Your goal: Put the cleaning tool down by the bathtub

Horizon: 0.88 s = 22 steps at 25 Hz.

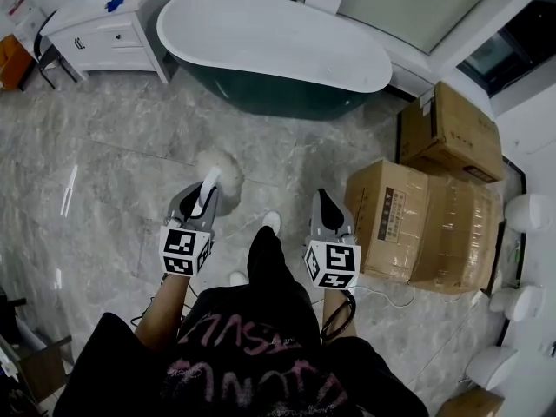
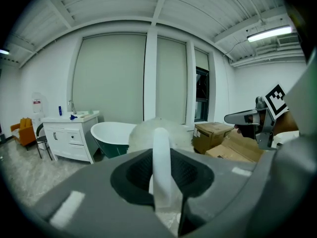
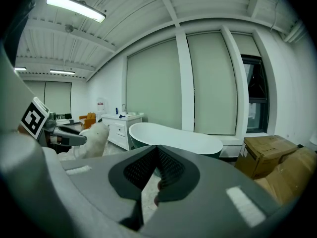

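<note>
1. A person in a black top [image 1: 252, 354] with pink lettering stands on the grey marble floor [image 1: 113, 163], on the near side of the bathtub [image 1: 269, 42], with a gripper in each hand.
2. The left gripper [image 1: 207, 194] has its fingers [image 2: 131, 175] clamped on the white handle of the cleaning tool [image 1: 217, 174]. The handle runs straight up between the dark pads in the left gripper view.
3. The tool's round, fluffy white head points toward the bathtub. It stops short of the tub's dark green side, does not touch it, and is held up off the floor.
4. The right gripper [image 1: 327, 200] sits as far back from the bathtub as the left one, opposite the tub's right half. Its fingers [image 3: 138, 172] are pressed together with nothing between them.
5. A white counter [image 1: 104, 29] with drawers stands just beside the bathtub's left end, with small blue items on top. An orange chair [image 1: 13, 59] sits beyond it, farther from the tub.
6. Cardboard boxes [image 1: 434, 189] are stacked off the bathtub's right end, on its near side. The closest one is just beside the right gripper.
7. Tall windows with pale blinds [image 3: 153, 88] line the wall behind the bathtub, under a ribbed white ceiling.
</note>
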### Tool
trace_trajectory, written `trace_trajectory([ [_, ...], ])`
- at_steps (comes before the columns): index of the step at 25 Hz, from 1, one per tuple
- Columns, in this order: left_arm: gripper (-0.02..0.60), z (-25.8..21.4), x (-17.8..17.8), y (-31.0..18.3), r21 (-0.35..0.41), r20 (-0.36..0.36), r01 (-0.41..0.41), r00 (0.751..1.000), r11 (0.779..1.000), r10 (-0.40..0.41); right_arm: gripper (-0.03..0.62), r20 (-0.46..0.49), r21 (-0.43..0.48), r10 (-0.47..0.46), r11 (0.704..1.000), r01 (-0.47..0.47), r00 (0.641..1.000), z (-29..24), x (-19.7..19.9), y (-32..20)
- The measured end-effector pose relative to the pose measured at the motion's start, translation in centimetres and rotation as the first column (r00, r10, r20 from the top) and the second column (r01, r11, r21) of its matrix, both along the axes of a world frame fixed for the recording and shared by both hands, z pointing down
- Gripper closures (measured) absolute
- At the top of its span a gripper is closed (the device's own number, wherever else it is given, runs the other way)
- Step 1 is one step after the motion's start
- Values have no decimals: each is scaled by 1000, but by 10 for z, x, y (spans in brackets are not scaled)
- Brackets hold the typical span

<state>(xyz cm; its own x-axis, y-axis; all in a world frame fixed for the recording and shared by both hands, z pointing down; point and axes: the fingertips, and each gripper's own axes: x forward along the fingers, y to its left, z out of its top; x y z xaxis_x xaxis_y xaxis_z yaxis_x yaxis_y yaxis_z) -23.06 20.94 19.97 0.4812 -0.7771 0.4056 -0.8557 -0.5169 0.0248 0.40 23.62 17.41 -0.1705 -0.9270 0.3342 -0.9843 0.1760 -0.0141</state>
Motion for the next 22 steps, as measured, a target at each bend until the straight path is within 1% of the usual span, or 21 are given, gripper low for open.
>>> trace_trajectory([
  [9, 493, 37, 24, -72, -88, 29, -17, 999, 996, 20, 580, 10, -67, 2, 998, -1, 1000, 32, 23, -74],
  [15, 492, 51, 53, -117, -126, 51, -35, 998, 991, 42, 580, 22, -110, 7, 994, -4, 1000, 51, 54, -120],
  [22, 492, 66, 76, -157, -176, 105, -29, 993, 984, 48, 580, 46, -140, -2, 990, 9, 999, 69, 84, -166],
])
